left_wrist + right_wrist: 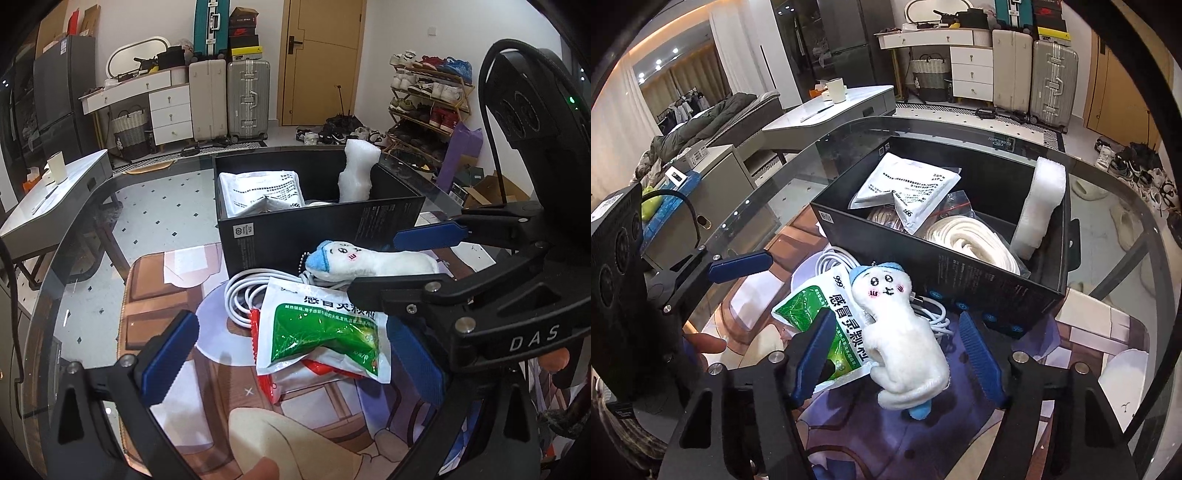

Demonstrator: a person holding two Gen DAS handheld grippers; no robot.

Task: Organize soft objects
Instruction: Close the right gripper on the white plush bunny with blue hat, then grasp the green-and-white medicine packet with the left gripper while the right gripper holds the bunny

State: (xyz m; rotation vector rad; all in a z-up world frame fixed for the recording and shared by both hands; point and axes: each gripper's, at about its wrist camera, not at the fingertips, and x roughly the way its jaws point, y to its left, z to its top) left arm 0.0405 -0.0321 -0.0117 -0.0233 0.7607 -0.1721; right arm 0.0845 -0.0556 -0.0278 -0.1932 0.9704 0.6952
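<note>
Box on table already holds white sachets, rope coil and foam; plush toy, green sachet and white cable remain just before it, right tool half-closed astride the toy without gripping, left tool wide, empty

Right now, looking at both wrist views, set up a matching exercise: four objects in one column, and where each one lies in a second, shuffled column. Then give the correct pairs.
Objects:
1. plush toy
2. foam roll
3. green sachet
4. white cable

Places:
A. standing inside the black box, against its wall
B. coiled on the mat, partly under the sachet
C. between the fingers of the right gripper
D. on the mat, atop a red-edged packet

Pairs: 1-C, 2-A, 3-D, 4-B
</note>
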